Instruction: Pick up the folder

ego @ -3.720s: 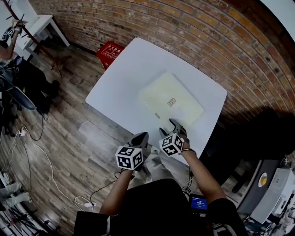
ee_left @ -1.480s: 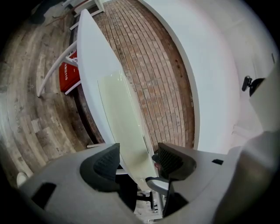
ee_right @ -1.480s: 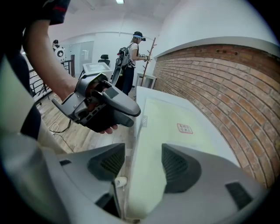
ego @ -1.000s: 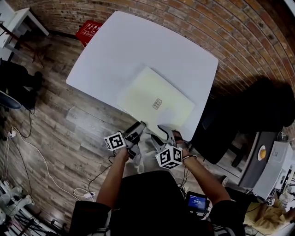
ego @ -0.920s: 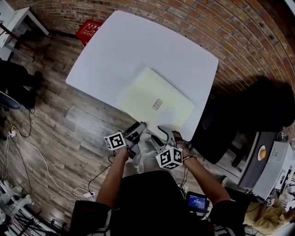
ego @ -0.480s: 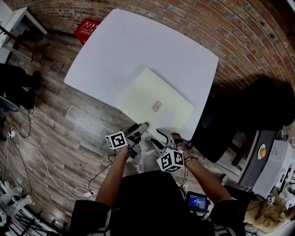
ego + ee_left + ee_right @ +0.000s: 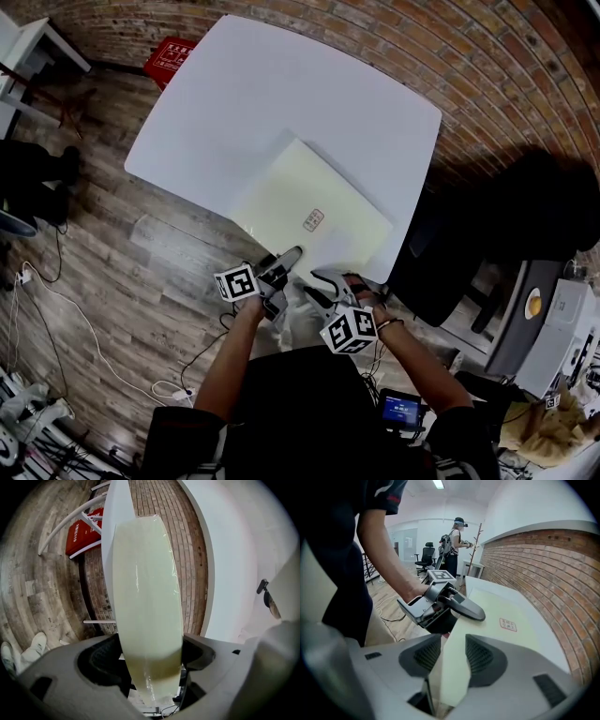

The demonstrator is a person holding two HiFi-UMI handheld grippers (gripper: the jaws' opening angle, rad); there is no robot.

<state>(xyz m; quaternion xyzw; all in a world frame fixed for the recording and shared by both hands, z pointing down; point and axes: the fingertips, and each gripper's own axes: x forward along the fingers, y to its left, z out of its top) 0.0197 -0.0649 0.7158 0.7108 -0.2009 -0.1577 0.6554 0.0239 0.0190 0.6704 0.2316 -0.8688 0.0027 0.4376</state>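
Note:
A pale yellow folder [image 7: 309,202] lies on the white table [image 7: 281,84], its near side hanging over the table's front edge. My left gripper [image 7: 286,255] is shut on that near edge; in the left gripper view the folder [image 7: 147,597] runs straight out between the jaws of the left gripper [image 7: 150,653]. Just to its right, my right gripper [image 7: 323,281] has the folder's near corner between its pads. Its jaws have just been closing and now touch the folder [image 7: 497,616] on both sides. The right gripper [image 7: 453,648] looks past the left gripper [image 7: 454,604].
A red crate [image 7: 173,52] stands on the wooden floor beyond the table's far left corner. A brick wall [image 7: 487,66] runs behind the table and a dark bulky object [image 7: 469,234] sits at its right. Cables [image 7: 56,281] trail over the floor. Another person [image 7: 457,541] stands far off.
Since the oldest frame the folder has come to overhang the table's front edge in the left gripper. In the last second the right gripper has moved in onto the near corner and its jaws have narrowed.

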